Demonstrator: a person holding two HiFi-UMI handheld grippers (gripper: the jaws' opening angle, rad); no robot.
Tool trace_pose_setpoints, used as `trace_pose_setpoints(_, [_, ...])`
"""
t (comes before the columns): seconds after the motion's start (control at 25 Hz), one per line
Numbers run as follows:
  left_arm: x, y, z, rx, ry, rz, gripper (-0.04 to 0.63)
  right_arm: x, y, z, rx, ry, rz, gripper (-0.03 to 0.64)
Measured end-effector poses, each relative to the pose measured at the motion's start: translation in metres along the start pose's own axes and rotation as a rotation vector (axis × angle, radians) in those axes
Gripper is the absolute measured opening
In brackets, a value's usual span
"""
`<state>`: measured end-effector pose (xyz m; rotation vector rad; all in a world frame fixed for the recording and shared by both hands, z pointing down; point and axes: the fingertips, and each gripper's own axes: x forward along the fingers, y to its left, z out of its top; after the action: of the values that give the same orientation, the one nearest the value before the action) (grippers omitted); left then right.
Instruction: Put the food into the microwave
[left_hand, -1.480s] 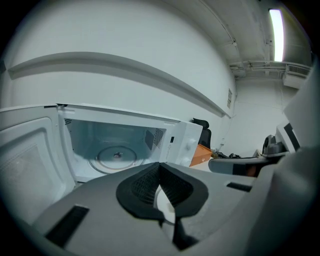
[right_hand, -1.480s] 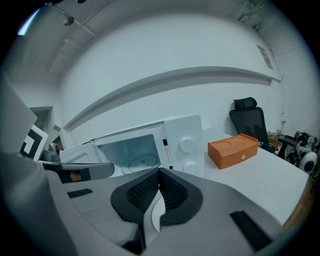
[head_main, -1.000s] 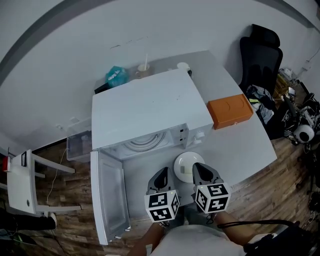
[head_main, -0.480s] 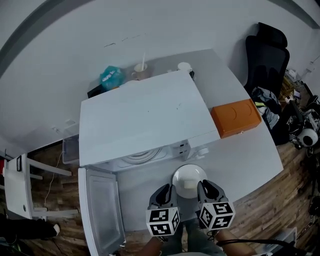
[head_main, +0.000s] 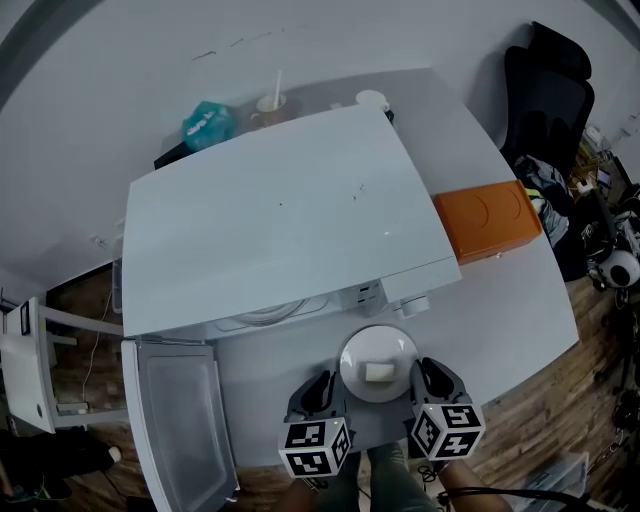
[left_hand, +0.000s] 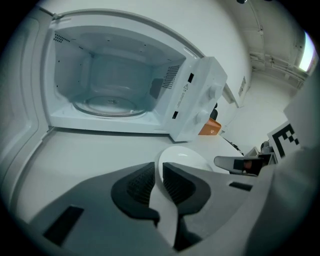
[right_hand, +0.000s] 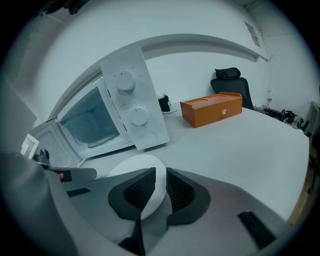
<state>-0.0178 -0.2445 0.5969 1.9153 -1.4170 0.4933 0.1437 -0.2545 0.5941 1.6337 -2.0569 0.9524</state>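
Observation:
A white plate (head_main: 378, 350) with a pale piece of food (head_main: 380, 371) is in front of the white microwave (head_main: 270, 210), just below its control panel (right_hand: 132, 105). My left gripper (head_main: 322, 388) is shut on the plate's left rim; the rim runs between its jaws in the left gripper view (left_hand: 161, 172). My right gripper (head_main: 430, 374) is shut on the right rim (right_hand: 160, 182). The microwave door (head_main: 185, 420) hangs open to the left. The cavity and its glass turntable (left_hand: 110, 106) are bare.
An orange box (head_main: 487, 220) lies on the grey table (head_main: 500, 300) to the right of the microwave. A teal bag (head_main: 203, 123), a cup with a straw (head_main: 268, 103) and a white cup (head_main: 371, 99) stand behind it. A black chair (head_main: 550, 100) is at the far right.
The head view has shifted closer over the microwave. Both grippers have closed in on the plate, the left one reaching its left rim. The plate stays before the control panel.

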Motion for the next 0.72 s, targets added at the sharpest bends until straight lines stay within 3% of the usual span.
trace_pose_setpoints(0.72, [0.027, -0.001, -0.015, -0.073, 0.093, -0.013, 0.048, 0.020, -0.008, -0.016, 0.012, 0.100, -0.002, 0.052])
